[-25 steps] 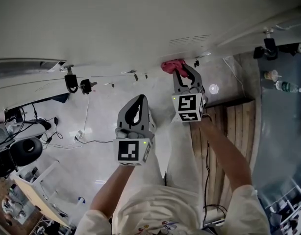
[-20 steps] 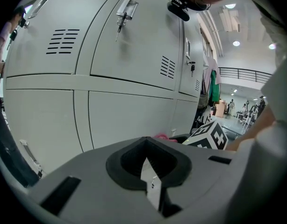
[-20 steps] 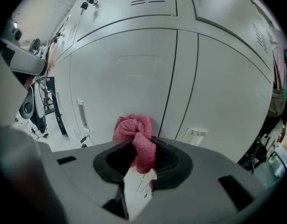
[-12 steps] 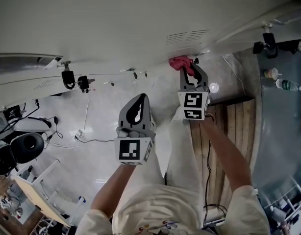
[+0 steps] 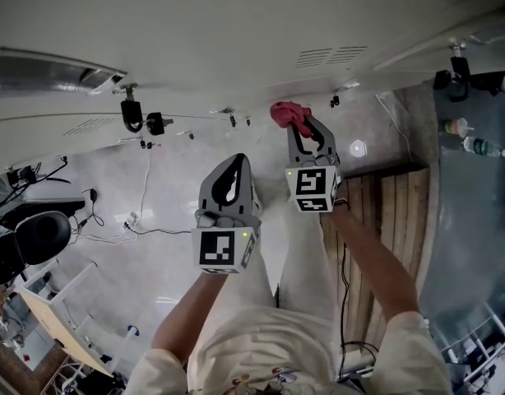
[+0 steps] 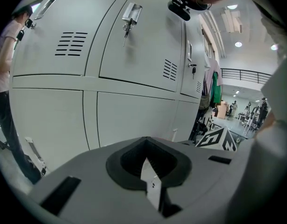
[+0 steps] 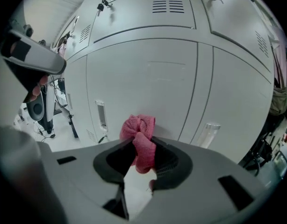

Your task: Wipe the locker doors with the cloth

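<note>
Here, setting: grey locker doors (image 5: 236, 39) filling the upper part of the head view, pale floor (image 5: 154, 212) below them, wooden planking (image 5: 392, 212) at the right.
Right gripper (image 5: 306, 128): raised toward the lockers, jaws closed narrowly on the pink cloth (image 5: 287, 112), marker cube facing the head camera.
Right gripper, own view (image 7: 141, 150): cloth (image 7: 139, 134) bunched between the two dark jaw pads, its knotted upper end standing above them.
Cloth position: at the jaw tips, close against a lower locker door (image 7: 143, 73), left of the vertical seam between two doors; actual contact with the door not clear.
Door fittings: a recessed handle (image 7: 101, 115) left of the cloth, vent slots (image 7: 168, 4) on the door above.
Left gripper (image 5: 234, 167): held lower and nearer the body, well apart from the lockers, jaw tips together with nothing between them.
Left gripper, own view (image 6: 146, 160): closed and empty, pointed at upper and lower locker doors (image 6: 134, 55), a latch with a key (image 6: 128, 18) on one upper door.
</note>
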Demonstrator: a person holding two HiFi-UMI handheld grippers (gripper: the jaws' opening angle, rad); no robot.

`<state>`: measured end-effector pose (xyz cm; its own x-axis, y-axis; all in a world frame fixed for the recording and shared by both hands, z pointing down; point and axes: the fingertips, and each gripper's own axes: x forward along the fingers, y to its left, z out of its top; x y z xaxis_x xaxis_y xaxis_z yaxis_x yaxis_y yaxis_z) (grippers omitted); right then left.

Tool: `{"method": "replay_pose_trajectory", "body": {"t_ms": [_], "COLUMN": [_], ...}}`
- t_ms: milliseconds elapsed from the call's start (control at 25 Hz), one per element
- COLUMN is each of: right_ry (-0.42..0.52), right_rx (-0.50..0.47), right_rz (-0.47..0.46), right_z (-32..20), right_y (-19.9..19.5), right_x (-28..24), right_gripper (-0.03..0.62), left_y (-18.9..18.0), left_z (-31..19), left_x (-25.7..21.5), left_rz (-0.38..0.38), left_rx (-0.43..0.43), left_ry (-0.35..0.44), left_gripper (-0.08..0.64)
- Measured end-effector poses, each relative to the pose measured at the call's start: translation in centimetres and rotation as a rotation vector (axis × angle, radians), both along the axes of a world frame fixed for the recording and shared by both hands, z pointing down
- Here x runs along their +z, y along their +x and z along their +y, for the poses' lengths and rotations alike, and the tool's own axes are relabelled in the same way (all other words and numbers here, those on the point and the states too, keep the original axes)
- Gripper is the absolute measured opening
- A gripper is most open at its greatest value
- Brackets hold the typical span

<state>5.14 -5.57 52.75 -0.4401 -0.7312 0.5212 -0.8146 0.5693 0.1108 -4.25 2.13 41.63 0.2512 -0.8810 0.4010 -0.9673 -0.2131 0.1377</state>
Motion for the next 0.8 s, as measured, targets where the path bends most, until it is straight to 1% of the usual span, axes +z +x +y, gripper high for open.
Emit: {"method": "replay_pose_trajectory", "body": {"t_ms": [240,440,640,800], "right_ry": [0.0,0.009,-0.004,-0.025], "right_rx": [-0.125,-0.209,-0.252,-0.255], "right_rz": [0.011,0.017,0.018,0.022], "right_z": [2.5,4.0,4.2,3.6], "right_y": [-4.6,-8.3,-11.0,-12.5], "right_x": [0.4,0.6,1.4,2.3], "right_gripper": [0.104,0.104,0.106,0.106], "left_y": [-1.3,-2.7,-4.1,-4.9], "left_z": [0.5,0.8,1.1,1.2], "left_x": [0.3,0.6,0.8,1.0], "left_rz": [0.008,0.008,0.003,0.004], "left_rx": [-0.021,-0.032,-0.039,-0.032], "left_ry": [-0.007,-0.015,-0.013,-0.018], "left_gripper": [0.006,0.006,0.006,0.006]}}
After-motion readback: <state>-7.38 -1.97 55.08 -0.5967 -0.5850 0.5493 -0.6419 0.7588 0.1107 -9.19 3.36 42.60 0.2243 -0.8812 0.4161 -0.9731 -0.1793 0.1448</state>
